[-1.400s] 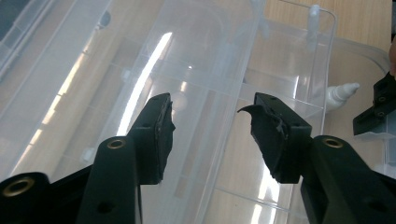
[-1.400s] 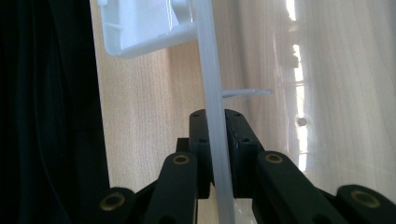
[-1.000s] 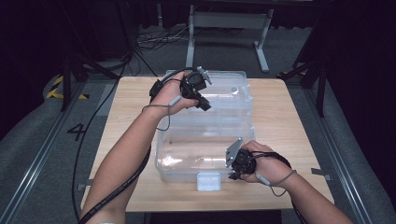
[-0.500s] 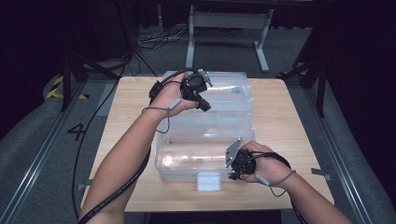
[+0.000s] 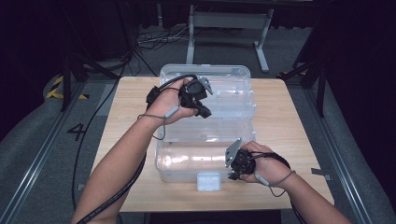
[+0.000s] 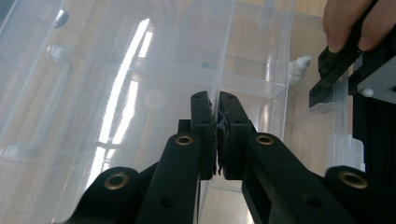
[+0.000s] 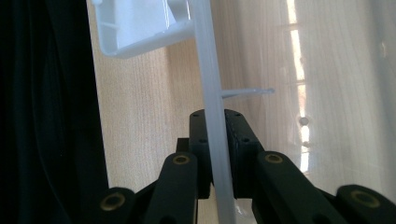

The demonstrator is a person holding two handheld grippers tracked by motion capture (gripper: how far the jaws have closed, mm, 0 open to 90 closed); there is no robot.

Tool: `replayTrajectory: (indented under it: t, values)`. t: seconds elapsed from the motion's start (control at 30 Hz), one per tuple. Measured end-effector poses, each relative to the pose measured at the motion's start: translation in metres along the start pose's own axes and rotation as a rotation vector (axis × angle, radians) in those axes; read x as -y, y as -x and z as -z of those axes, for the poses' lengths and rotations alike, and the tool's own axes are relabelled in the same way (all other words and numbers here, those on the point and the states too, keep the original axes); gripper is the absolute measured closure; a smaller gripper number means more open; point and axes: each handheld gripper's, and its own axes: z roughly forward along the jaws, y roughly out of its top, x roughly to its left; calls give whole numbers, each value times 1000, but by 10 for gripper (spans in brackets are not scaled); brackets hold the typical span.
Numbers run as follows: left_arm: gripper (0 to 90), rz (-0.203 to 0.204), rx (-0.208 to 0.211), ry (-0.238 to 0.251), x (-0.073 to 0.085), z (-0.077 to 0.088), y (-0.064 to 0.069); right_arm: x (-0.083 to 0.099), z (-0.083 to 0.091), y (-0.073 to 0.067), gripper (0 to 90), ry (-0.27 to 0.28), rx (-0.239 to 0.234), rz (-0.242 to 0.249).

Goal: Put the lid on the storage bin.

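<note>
A large clear plastic box (image 5: 187,161) with inner dividers sits mid-table, a white latch (image 5: 208,181) on its near wall. My left gripper (image 5: 205,113) reaches over the middle of the box. In the left gripper view its jaws (image 6: 217,100) are shut on a thin clear panel edge (image 6: 224,56) seen edge-on. My right gripper (image 5: 232,176) is at the box's near right wall, just right of the latch. In its own view it (image 7: 215,116) is shut on the box's thin rim (image 7: 208,70), with the latch (image 7: 135,28) beyond. The right gripper (image 6: 345,60) also appears in the left gripper view.
The box stands on a light wooden table (image 5: 289,121) with bare strips to the left and right. Black cables (image 5: 116,186) trail off the near left edge. A metal frame (image 5: 224,28) and floor rails lie beyond the table.
The left hand and its gripper have shifted slightly toward the near side over the box. The right hand has kept still.
</note>
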Motion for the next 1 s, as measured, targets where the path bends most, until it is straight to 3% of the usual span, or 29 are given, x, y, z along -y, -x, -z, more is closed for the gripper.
replayTrajectory:
  t: [0.23,0.6,1.0]
  values:
    - [869,1,5,-1,2,1,10,1,0,0,828,5,-1,-2]
    - [872,-30,-14,-1,5,2,25,3,-4,2,853,-4,1,-14]
    - [876,-53,-3,-12,8,1,40,3,-3,1,857,-7,9,-9]
